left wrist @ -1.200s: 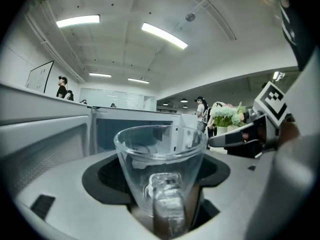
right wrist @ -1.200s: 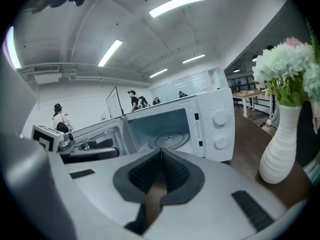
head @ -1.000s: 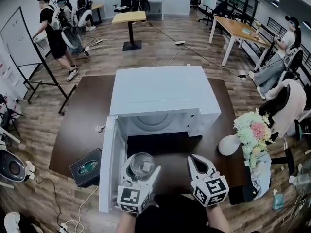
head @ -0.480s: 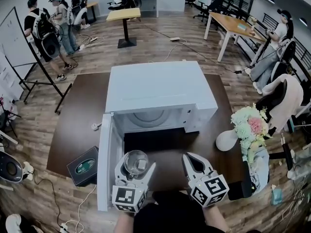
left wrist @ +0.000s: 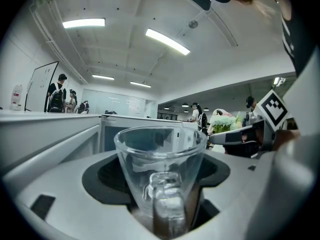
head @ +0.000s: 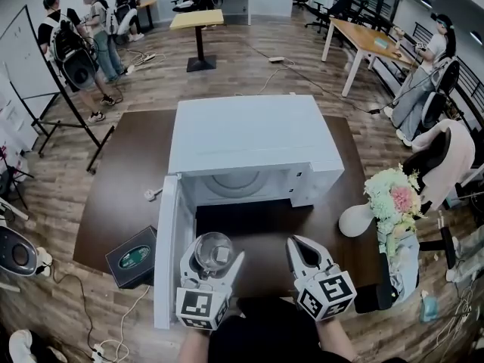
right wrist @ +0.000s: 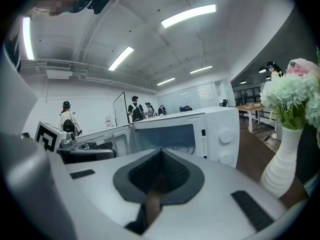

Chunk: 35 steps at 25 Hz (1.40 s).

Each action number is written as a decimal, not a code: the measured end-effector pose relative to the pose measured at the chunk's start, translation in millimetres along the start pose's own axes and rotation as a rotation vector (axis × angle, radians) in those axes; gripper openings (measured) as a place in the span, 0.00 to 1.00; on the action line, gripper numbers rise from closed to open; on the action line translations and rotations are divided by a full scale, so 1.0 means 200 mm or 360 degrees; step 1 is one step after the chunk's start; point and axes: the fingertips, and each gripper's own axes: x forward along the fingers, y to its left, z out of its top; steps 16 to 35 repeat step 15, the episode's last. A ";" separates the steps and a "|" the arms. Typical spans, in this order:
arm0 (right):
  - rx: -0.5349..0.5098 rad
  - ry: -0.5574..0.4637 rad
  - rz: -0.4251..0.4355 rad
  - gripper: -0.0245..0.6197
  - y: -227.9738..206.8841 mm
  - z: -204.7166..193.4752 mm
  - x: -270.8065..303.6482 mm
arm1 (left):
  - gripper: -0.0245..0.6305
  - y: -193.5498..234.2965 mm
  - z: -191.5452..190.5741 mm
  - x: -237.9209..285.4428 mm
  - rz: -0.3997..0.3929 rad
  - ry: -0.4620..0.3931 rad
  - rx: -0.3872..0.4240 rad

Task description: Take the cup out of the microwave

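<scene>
Brown table [head: 125, 184] is bearing the white microwave [head: 253, 138], its door [head: 168, 255] standing open at the left. Just near of it, outside the oven, my left gripper [head: 214, 254] is clamping the glass cup [left wrist: 161, 164], jaws spread wide. My right gripper [head: 299, 245] is hovering pinched together, empty.

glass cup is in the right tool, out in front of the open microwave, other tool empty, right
Wrong side: the cup is in the left tool, as the left gripper view shows. The rest stands: it is out in front of the open microwave, and the other one, the right tool, is empty.
</scene>
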 end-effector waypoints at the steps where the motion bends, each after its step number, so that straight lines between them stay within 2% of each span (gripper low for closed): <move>1: -0.0001 0.0007 -0.0001 0.03 0.00 0.00 0.00 | 0.62 0.00 0.00 0.00 0.0002 0.0002 0.0000; 35: -0.0031 0.0022 0.0013 0.03 -0.03 -0.02 0.00 | 0.62 -0.02 -0.01 0.04 0.0012 0.0002 -0.0002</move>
